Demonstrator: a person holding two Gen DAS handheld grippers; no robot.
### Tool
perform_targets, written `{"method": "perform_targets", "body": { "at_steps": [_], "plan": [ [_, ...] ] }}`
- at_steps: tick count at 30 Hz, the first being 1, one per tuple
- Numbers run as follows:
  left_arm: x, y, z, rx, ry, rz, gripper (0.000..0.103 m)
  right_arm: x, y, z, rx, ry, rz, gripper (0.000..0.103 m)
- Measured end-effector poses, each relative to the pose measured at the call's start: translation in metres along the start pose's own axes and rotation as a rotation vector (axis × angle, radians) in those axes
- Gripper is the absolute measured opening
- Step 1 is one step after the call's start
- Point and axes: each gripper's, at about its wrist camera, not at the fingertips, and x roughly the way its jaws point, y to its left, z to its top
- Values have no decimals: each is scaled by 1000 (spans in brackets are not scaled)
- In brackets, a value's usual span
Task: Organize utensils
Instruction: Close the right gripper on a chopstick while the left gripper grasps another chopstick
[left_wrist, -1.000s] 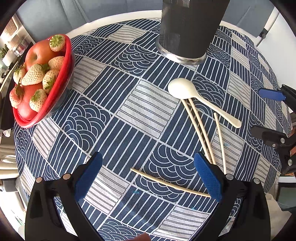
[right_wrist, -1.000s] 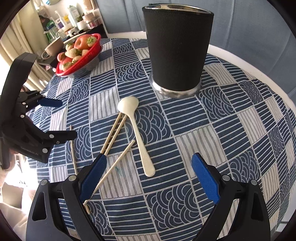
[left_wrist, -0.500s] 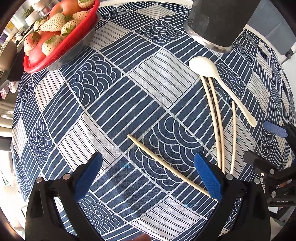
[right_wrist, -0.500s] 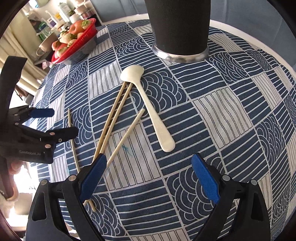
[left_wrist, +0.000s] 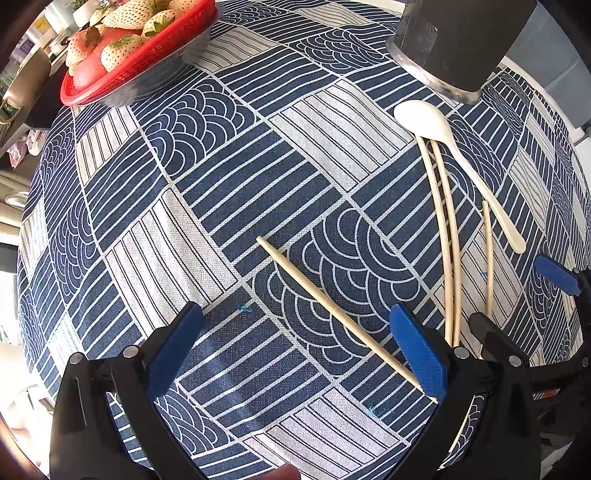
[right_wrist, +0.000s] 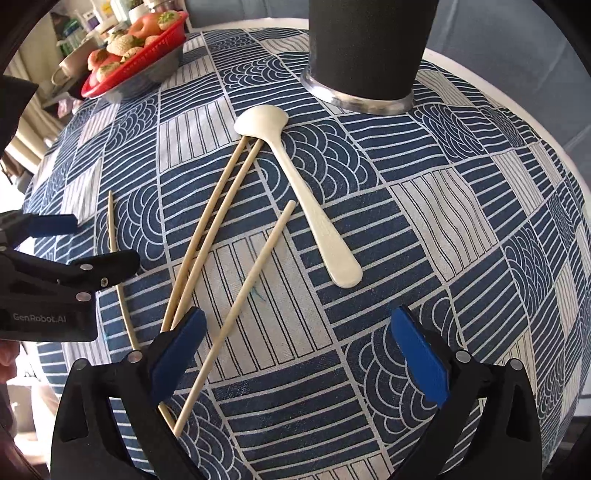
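Chopsticks (right_wrist: 207, 240) lay loose near the cup (right_wrist: 364, 48), uncollected. Both the left gripper (left_wrist: 295, 350) and right gripper (right_wrist: 295, 354) stood open, empty. Thin sticks risked rolling from a shallow pinch.

A round table under a navy-and-white patchwork-patterned tablecloth (left_wrist: 236, 192) carries, at its far left edge, a red plastic mesh basket (left_wrist: 122, 79) heaped with pale strawberries (left_wrist: 125, 13) and reddish apples (right_wrist: 142, 24).

Black hand-held gripper (right_wrist: 295, 354), blue finger pads (right_wrist: 419, 356), silver rivets, white "GenRobot.AI" lettering
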Motion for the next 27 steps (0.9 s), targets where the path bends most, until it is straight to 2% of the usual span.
{"method": "perform_targets", "body": {
  "at_steps": [4, 7, 11, 15, 17, 18, 19, 20, 21, 22, 23, 24, 27],
  "plan": [
    [-1, 3, -6, -6, -34, 1, 99, -1, 0, -1, 16, 9, -8, 97],
    [-4, 4, -12, -10, -50, 4, 99, 0, 2, 0, -18, 21, 2, 97],
    [-5, 5, -13, -61, -11, 14, 99, 2, 4, 1, -59, 67, 18, 97],
    [-7, 7, -18, -121, 12, 23, 97, -1, -2, -5, -48, 92, 8, 95],
    [-10, 6, -21, -111, 13, 22, 89, -4, -4, -8, -75, 91, 15, 89],
    [-13, 8, -23, -107, 15, 20, 81, -8, -5, -8, -92, 82, 19, 75],
    [-16, 9, -25, -101, 15, 18, 70, -13, -5, -8, -108, 72, 25, 51],
    [-20, 10, -27, -95, 17, 17, 63, -17, -6, -10, -123, 67, 30, 37],
    [-23, 13, -28, -91, 17, 12, 45, -19, -6, -11, -138, 68, 38, 8],
    [-25, 17, -30, -92, 22, 10, 24, -19, -7, -11, -149, 66, 45, 5],
    [-26, 22, -30, -106, 32, 0, 13, -20, -10, -12, -154, 64, 61, 5],
    [-26, 28, -30, -130, 45, -23, 7, -20, -13, -11, -153, 68, 77, 5],
    [-25, 41, -35, -173, 69, -62, 5, -19, -28, -7, -110, 93, 143, 5]
  ]
}}
